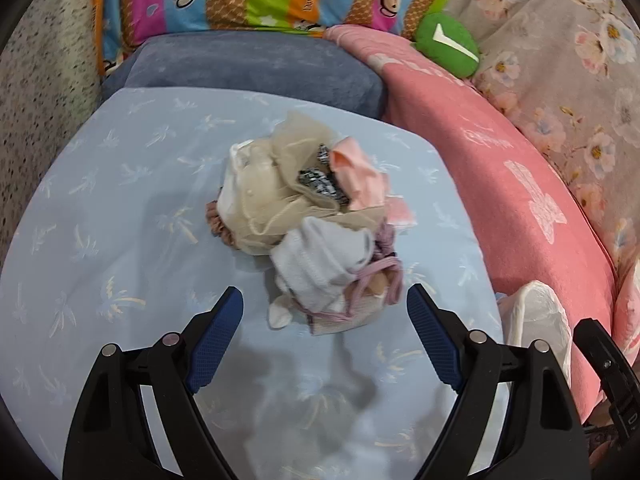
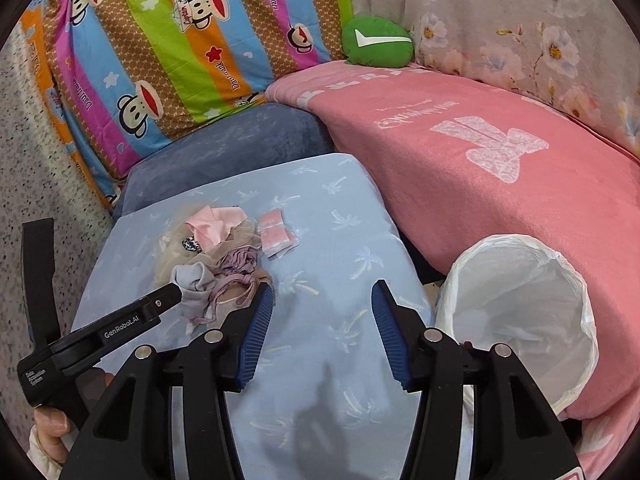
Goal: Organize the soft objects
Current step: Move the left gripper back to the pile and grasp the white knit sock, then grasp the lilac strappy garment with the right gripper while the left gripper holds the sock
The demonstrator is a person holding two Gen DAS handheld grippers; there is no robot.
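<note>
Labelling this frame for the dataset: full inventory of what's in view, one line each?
pile of small garments: one heap, beige, white, pink, mauve, on the light blue cushion
folded pink cloth: one, pink, beside the pile
light blue cushion: one, palm print, centre
grey-blue pillow: one, behind the cushion
pink blanket: one, right of the cushion
green plush: one, white tick, far edge of the blanket
striped monkey-print bedding: one, multicolour, back
floral fabric: one, grey-pink, back right
lined bin: one, white liner, near right
left hand-held gripper: open, empty
right hand-held gripper: open, empty
person's hand: holding the left hand-held gripper
</note>
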